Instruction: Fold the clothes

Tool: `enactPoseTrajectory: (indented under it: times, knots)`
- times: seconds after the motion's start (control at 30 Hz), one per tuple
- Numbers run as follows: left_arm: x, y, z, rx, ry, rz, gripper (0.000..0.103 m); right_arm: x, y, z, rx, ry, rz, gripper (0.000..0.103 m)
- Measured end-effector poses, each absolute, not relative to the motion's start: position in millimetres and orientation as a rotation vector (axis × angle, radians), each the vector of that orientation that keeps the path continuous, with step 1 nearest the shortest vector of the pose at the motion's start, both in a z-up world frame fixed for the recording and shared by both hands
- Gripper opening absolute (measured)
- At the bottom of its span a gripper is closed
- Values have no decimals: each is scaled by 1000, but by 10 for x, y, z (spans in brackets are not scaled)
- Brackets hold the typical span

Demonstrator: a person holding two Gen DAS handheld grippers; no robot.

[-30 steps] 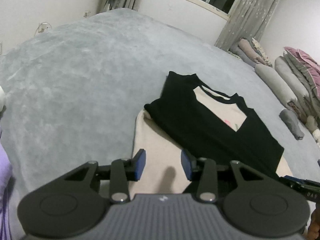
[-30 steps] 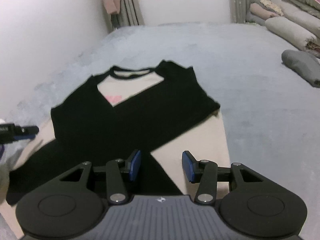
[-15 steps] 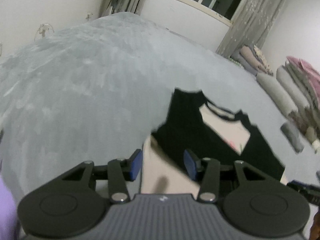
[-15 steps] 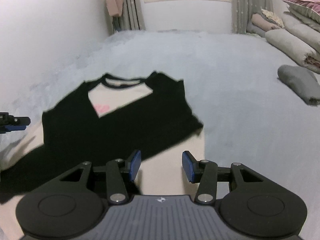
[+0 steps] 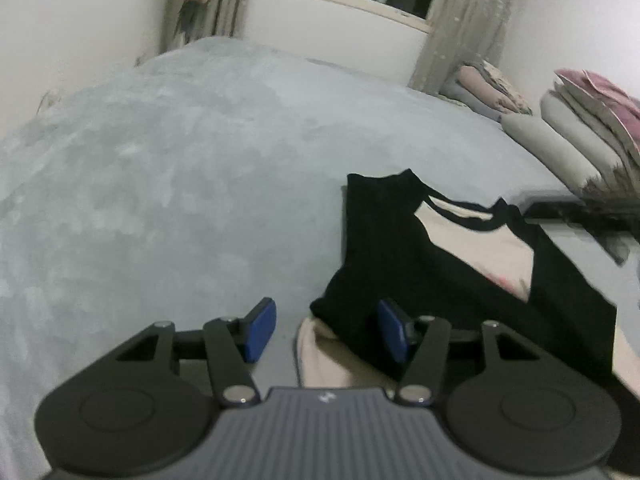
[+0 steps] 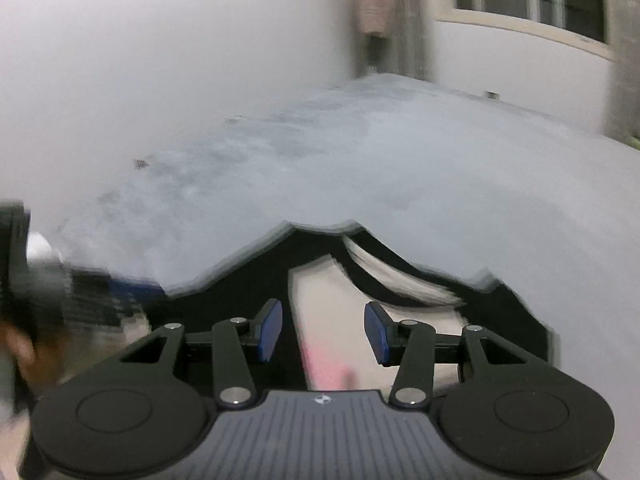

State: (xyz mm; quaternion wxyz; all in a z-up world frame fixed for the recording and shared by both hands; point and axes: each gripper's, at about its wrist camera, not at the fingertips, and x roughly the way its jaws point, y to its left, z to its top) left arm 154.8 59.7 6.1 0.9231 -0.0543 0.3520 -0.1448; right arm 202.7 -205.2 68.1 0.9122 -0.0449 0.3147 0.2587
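You are holding both grippers low over the shirt, which is lying on the grey bed cover. Its black sleeves are lying crossed over the cream middle, so it is looking partly folded.

Your left gripper is hanging wide open by the near left edge of the shirt, holding nothing. Your right gripper is also gaping wide and holding nothing, and it is hanging over the cream chest and the pink print.

The right picture is looking smeary, so that hand is probably moving fast. If you are rushing down like that, you could be pinching the bed cover along with the cloth. You could also be grabbing only the top sleeve, and then the crossed sleeves might be sliding apart.
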Motion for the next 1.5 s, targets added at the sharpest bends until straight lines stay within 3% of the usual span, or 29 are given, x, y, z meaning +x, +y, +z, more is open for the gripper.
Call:
enactPoseTrajectory:
  times: [0.03,0.1,0.37,0.4,0.47,0.53,0.77,1.07,1.1,1.13,1.2,1.27,1.4,1.5]
  knots:
    - [1540,584,54,-94,720,-294,34,2144,-1894,683,-98,640,557,45]
    - [1534,591,51,-98,718,-290,18,2386,-1598,638,-123,640,568,45]
    - [1513,646,57,-154,706,-284,13,3031,-1231,258,-135,738,494,42]
    - [1511,653,58,-161,705,-284,13,3071,-1225,213,-134,756,492,37]
    - [1506,667,59,-175,702,-282,13,3108,-1216,156,-139,772,502,15]
    - [1501,681,60,-189,699,-280,12,3084,-1218,155,-138,752,524,6]
    - [1446,713,66,-257,687,-234,12,3079,-1355,173,-8,653,465,4]
    - [1487,743,-42,-256,704,-219,15,3112,-1189,-74,-81,654,370,1]
    - [1485,758,-41,-256,705,-225,16,3114,-1165,-66,-92,651,357,2]
    - [1478,753,-24,-244,705,-228,19,3095,-1145,-22,-101,644,351,10]
    - [1455,730,19,-213,703,-222,24,2980,-1183,141,-96,604,351,31]
    - [1438,747,50,-215,703,-212,33,2748,-1370,381,-30,509,338,60]
    - [1383,814,117,-238,713,-187,36,2222,-1775,676,34,541,330,64]
    - [1308,856,179,-246,723,-166,38,1758,-2067,739,64,666,346,65]
